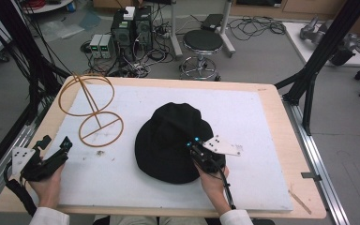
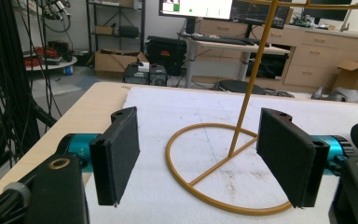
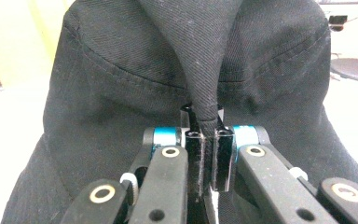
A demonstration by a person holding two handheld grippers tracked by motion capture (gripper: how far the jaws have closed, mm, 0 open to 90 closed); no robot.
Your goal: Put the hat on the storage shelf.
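A black bucket hat (image 1: 171, 140) lies on the white mat (image 1: 243, 117) in the middle of the table. My right gripper (image 1: 193, 146) sits at the hat's right side, shut on a pinched fold of the hat's black cloth (image 3: 205, 93), which rises between the two jaws in the right gripper view. A yellow wire hat stand (image 1: 91, 105) with a round base and a round top ring stands at the mat's left. My left gripper (image 1: 56, 145) rests near the table's left front corner, open and holding nothing, pointing at the stand's base (image 2: 223, 163).
The mat covers most of the wooden table (image 1: 281, 122). Beyond the far edge stand a round black stool (image 1: 202, 43), computer boxes (image 1: 131, 28) and loose cables on the floor. Black frame posts (image 1: 323, 51) rise at the table's right.
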